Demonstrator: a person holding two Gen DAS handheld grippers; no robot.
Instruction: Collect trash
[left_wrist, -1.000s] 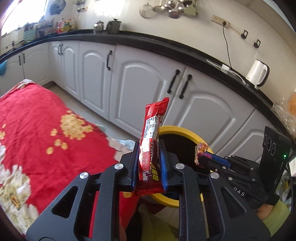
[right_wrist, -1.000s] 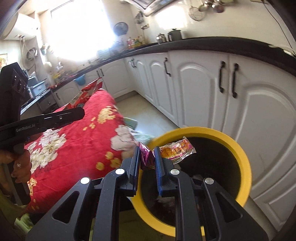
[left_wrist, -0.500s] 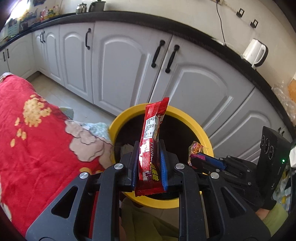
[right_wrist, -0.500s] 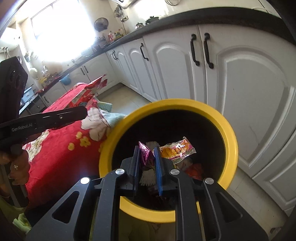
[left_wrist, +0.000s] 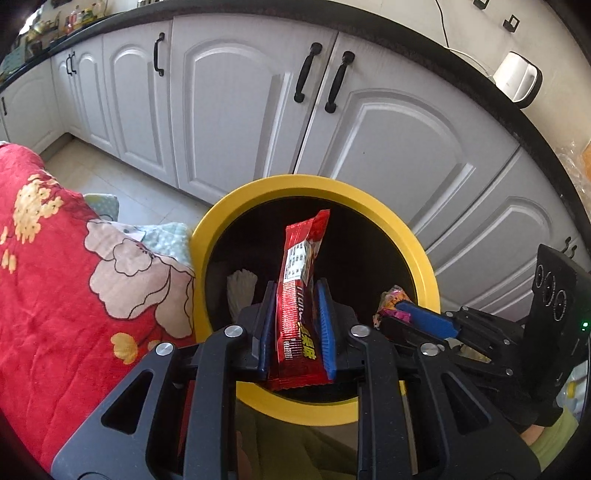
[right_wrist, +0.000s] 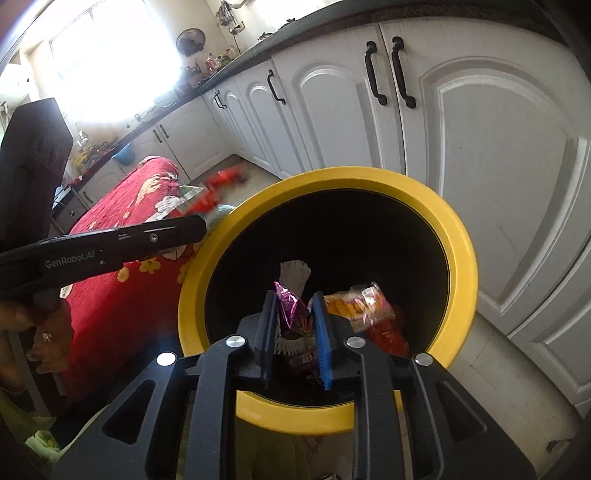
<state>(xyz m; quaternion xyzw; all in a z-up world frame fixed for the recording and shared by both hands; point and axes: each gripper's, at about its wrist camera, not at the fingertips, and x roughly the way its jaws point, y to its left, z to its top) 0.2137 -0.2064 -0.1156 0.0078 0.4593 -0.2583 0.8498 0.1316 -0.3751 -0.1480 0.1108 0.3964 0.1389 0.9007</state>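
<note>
I'm releasing over the yellow bin (left_wrist: 413, 236): left gripper (left_wrist: 295, 325) jaws just opening, red wrapper (left_wrist: 301, 295) loose between them; right gripper (right_wrist: 295, 325) also parting around the purple wrapper (right_wrist: 290, 310). Next I'm opening wider so both drop toward 12 o'clock.

Bin (left_wrist: 424, 258) mouth wide open below; red-cloth table (left_wrist: 55, 266) crowds left rim, cabinets (left_wrist: 388, 147) close behind.

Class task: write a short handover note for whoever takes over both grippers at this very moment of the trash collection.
Left gripper: fingers have just been opening; the red wrapper stands between them with a gap beside the blue pad, over the yellow bin.
Right gripper: also just been opening; the purple wrapper sits loosely between its fingers, above the bin's mouth.
Done: both wrappers carried over the bin; other trash already lies inside.
Left: let both drop, then check for more.
</note>
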